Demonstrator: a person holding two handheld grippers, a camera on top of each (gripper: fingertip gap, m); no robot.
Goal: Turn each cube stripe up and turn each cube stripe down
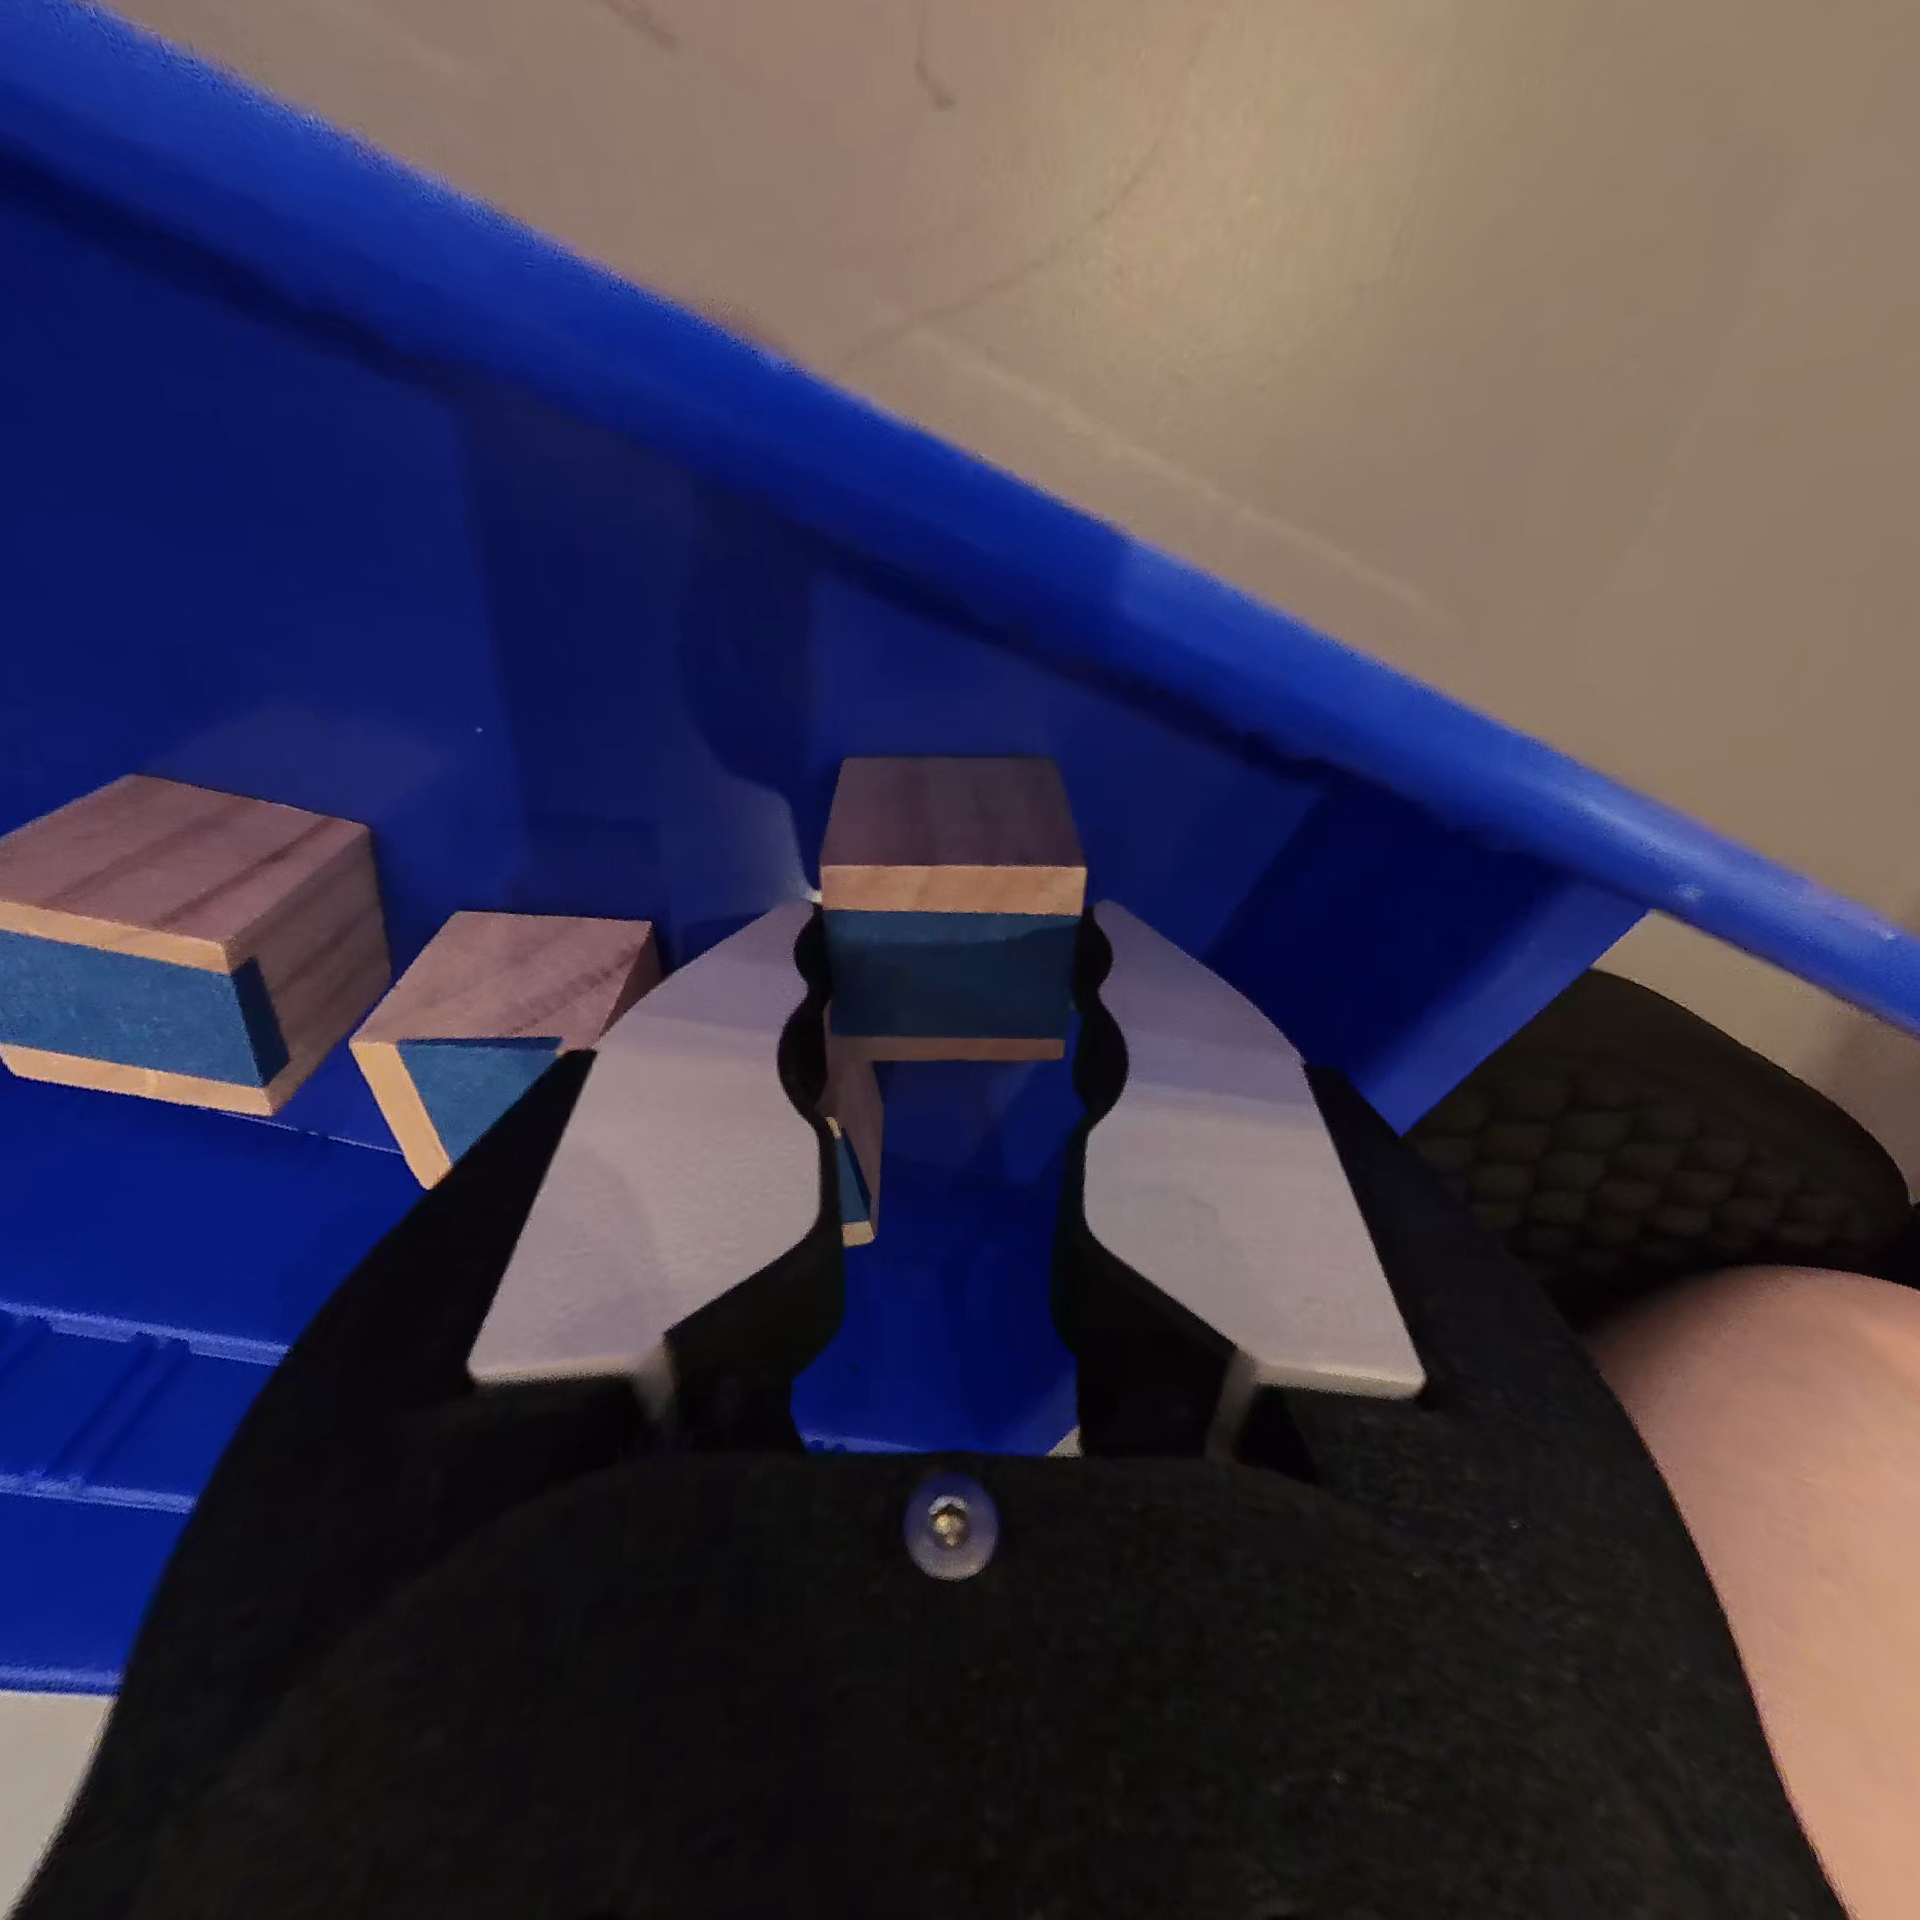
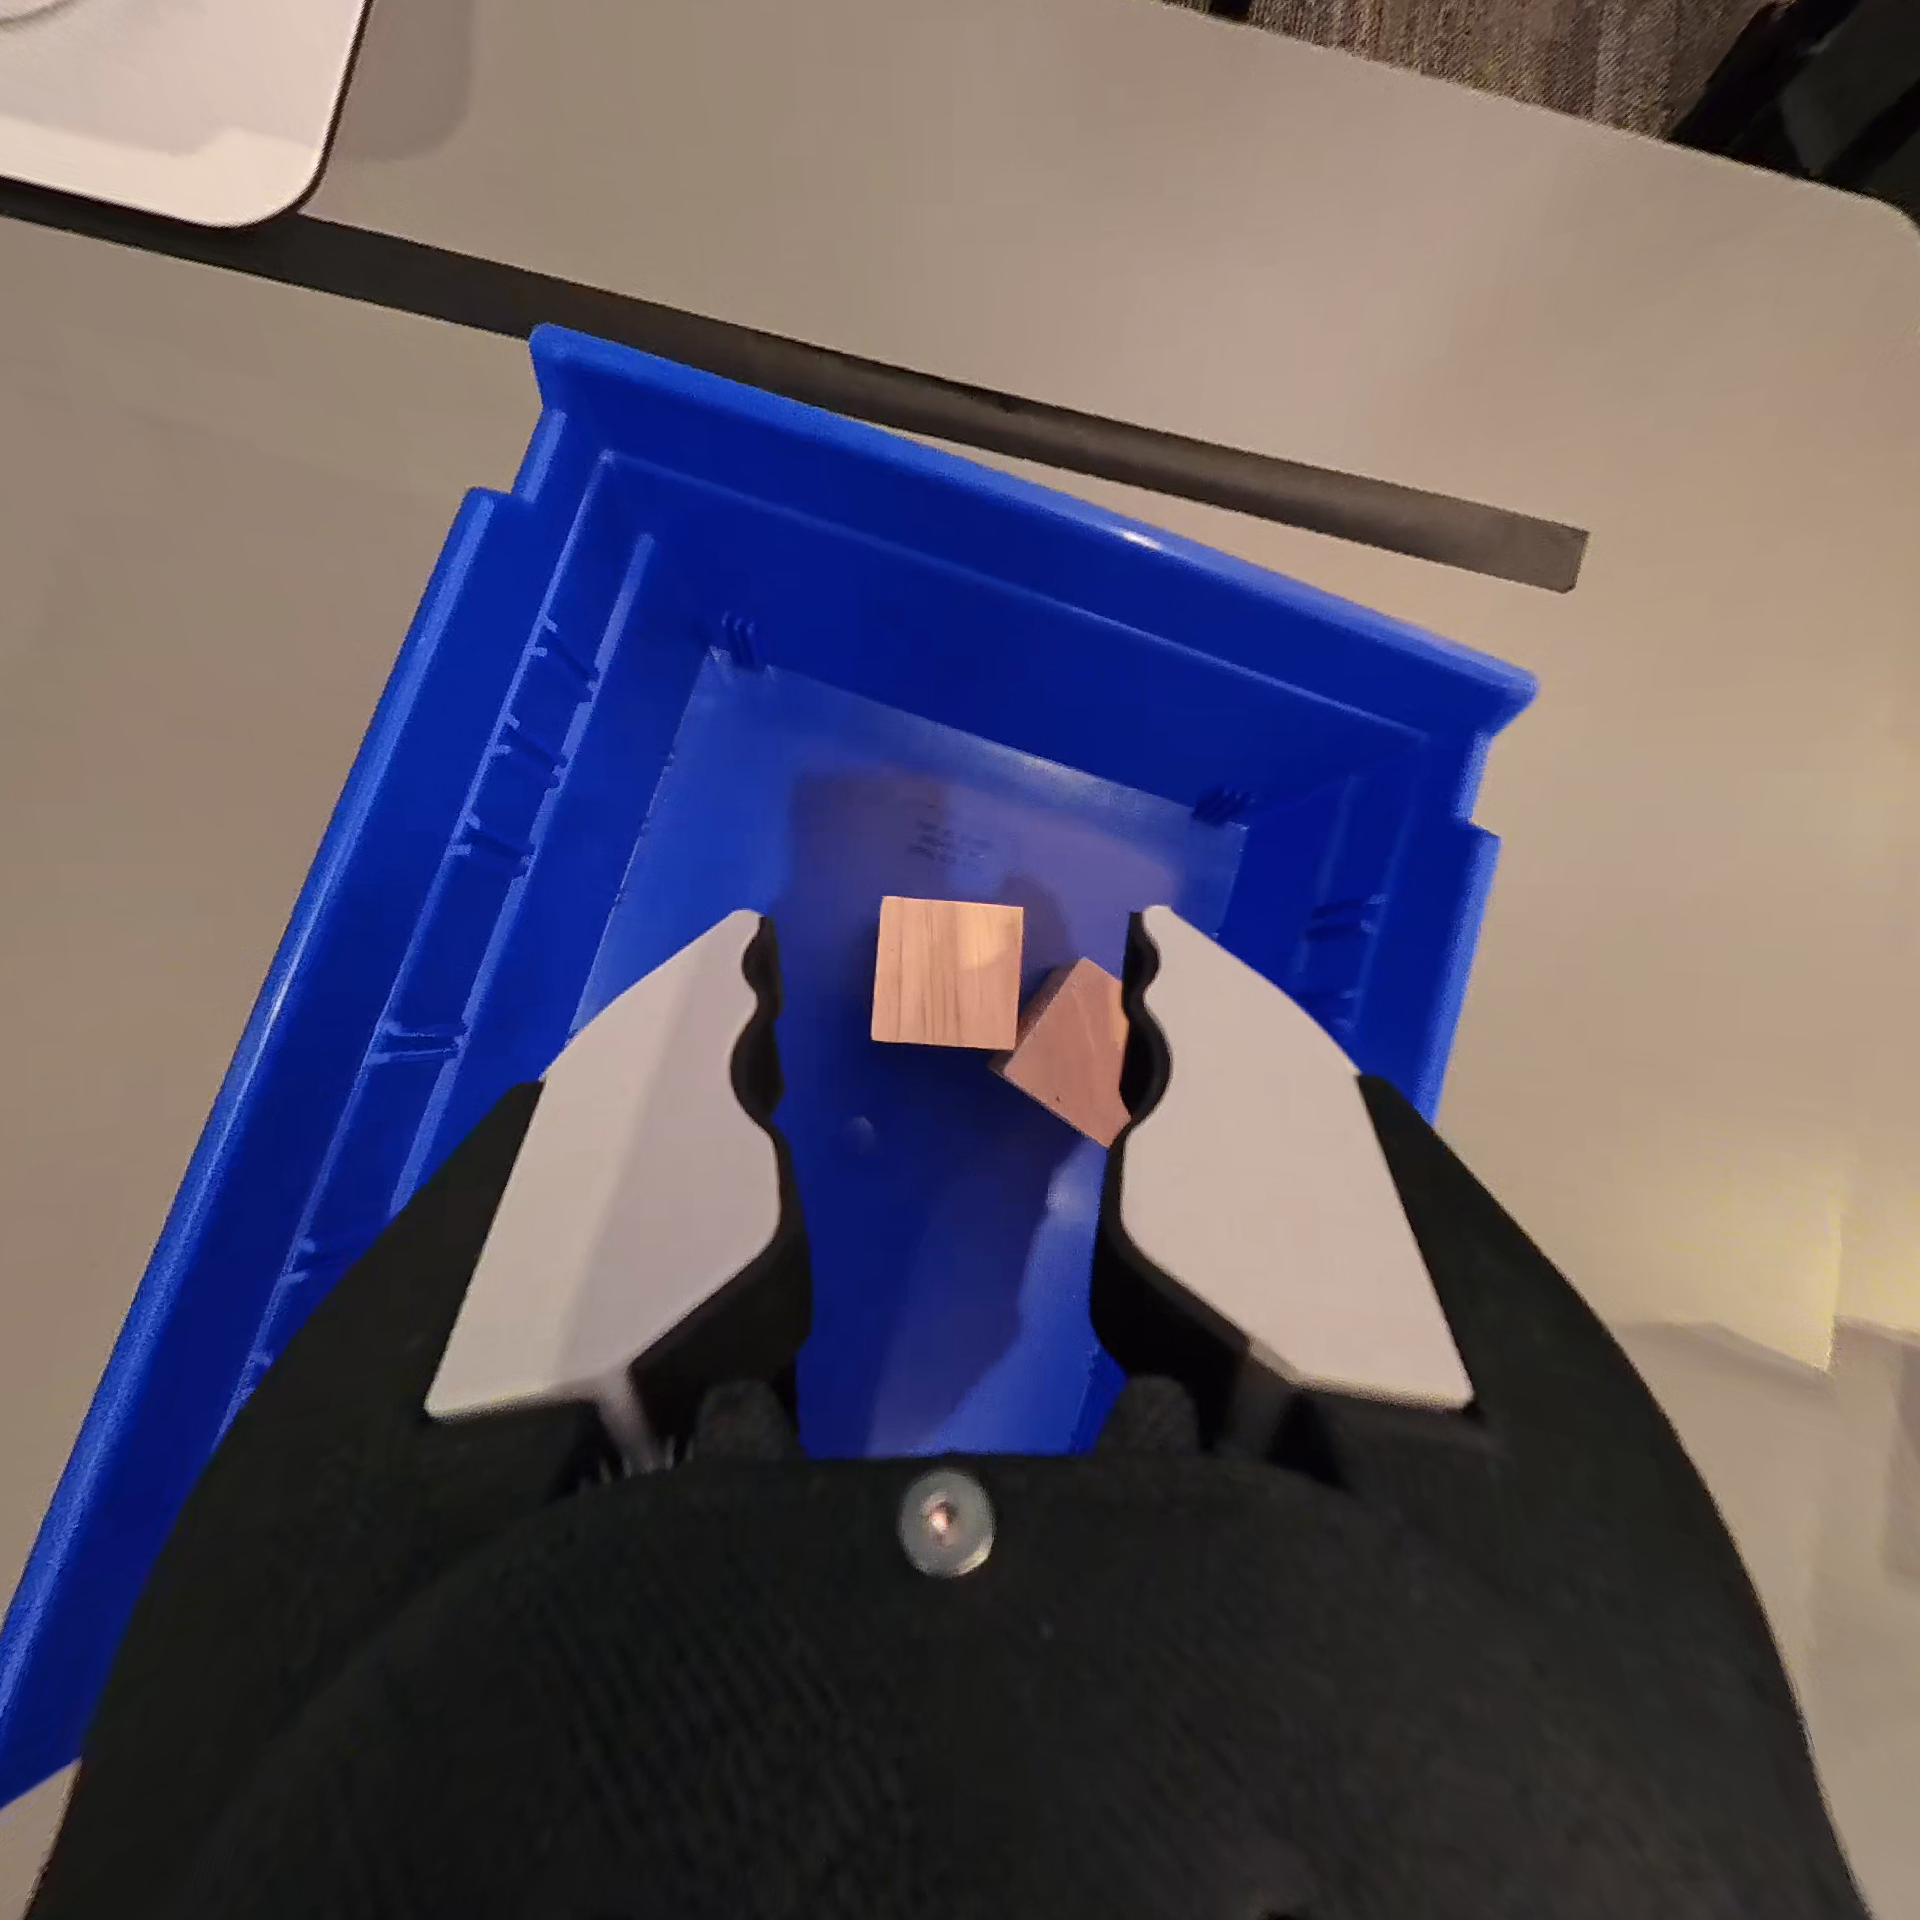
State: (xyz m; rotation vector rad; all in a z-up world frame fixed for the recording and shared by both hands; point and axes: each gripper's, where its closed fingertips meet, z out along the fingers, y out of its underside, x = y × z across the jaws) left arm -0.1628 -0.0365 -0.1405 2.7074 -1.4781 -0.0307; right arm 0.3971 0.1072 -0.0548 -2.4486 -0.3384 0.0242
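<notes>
**Left claw pinching a striped cube in the blue bin, right claw spread above two plain-faced cubes**

A grey worktop carries everything I see, with a dark strip running across it in the upper part of the right wrist view and a white object in that view's upper left corner. On it sits a blue bin, its rim crossing the left wrist view diagonally from upper left to right.

In the left wrist view, my left claw is closed on a wooden cube at frame centre; its blue stripe faces the camera, and the fingers press on its two sides. Whether that cube rests on the bin floor or is lifted, I cannot tell. At the left edge lies a second striped cube, and just beside it, partly behind my left finger, a third cube, both with blue tape showing on the side towards me.

In the right wrist view, my right claw hangs over the bin, jaws apart and holding nothing. Between its tips, on the bin floor, lie a light cube squarely placed and a darker cube turned at an angle, touching its lower right corner. No stripe shows on either from above.
</notes>
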